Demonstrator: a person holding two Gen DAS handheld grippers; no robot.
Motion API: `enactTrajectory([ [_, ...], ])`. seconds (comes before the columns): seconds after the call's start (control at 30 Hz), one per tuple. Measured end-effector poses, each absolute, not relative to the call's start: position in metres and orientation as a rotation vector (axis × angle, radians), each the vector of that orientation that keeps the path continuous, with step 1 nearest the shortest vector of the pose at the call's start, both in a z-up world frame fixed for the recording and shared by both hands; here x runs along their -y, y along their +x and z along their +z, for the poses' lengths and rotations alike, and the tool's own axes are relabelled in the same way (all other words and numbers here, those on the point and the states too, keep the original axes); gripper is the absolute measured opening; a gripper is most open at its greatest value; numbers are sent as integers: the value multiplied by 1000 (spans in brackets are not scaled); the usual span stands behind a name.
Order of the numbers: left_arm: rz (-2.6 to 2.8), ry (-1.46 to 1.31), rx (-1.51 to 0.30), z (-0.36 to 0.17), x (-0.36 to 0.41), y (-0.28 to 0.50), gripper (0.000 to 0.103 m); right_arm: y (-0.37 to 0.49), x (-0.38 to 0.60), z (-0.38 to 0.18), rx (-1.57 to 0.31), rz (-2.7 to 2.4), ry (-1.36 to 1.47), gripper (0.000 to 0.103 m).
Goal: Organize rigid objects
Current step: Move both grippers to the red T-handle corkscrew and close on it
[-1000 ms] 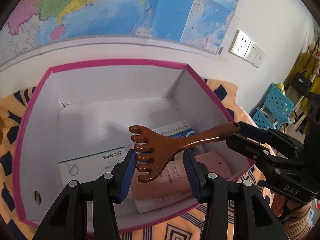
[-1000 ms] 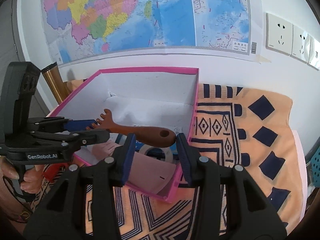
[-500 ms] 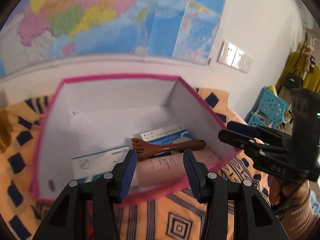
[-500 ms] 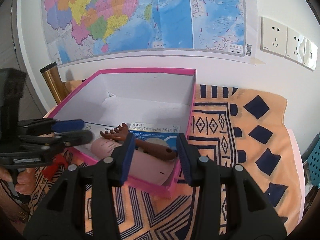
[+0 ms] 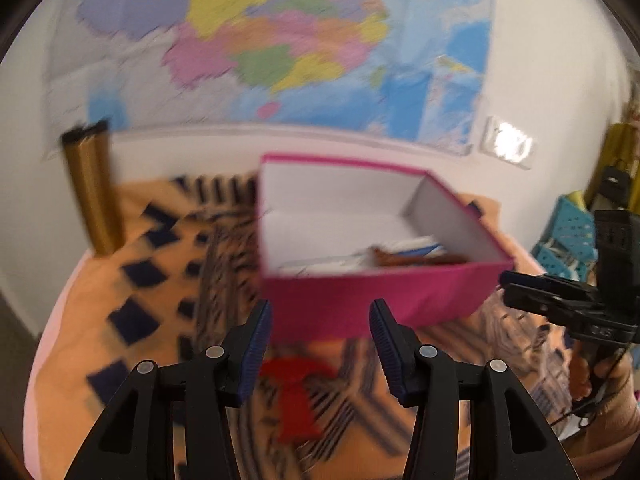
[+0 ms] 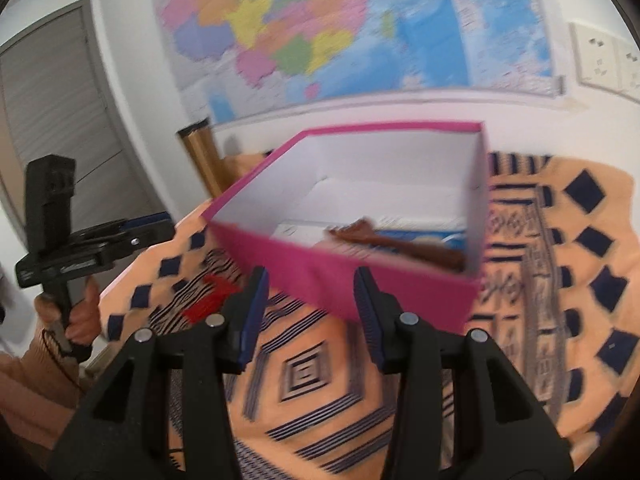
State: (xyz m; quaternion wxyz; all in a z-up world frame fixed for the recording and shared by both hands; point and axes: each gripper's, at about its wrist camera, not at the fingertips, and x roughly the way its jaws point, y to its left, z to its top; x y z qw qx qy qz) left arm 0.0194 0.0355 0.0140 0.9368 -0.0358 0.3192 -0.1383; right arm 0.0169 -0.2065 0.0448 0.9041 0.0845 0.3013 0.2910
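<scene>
The brown back scratcher, a second ago gripped over the pink box, now lies inside it at frame centre, while the left gripper, its jaws just widened, and the right gripper gape empty, withdrawn, ready for the red object below.

Pink box: matt cardboard, plain white inside. Brown scratcher inside the box: smooth, glossy, wood-like finish. Cloth beneath the box: woven orange fabric with dark blue pattern, matt. Left tool and right tool: matt black plastic arms, ribbed blue pads. Post left of the box: shiny golden metal. Wall map behind the box: paper with slight sheen.
</scene>
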Motion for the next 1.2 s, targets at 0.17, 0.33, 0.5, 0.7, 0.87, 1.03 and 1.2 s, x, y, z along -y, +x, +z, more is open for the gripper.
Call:
enactTrajectory([
  [0.17,-226,-114,-722,-12,-57,10,51,21,176,21,-704,675,173,46],
  [0.33,-256,-149,-792,-36,-57,4,51,22,154,5,-756,720,172,46],
  [0.5,-277,-148,-835,-52,-45,5,51,24,144,-3,-786,735,177,46],
  [0.7,-271,-156,-866,-67,-39,8,51,23,144,-9,-808,730,178,46],
  [0.87,-275,-157,-873,-69,-33,9,50,23,143,-12,-822,729,181,46],
  [1.03,-320,-165,-883,-70,-21,7,43,23,145,-15,-829,728,186,46],
  [1.2,-428,-149,-881,-69,8,-2,43,23,148,-19,-841,720,190,46],
])
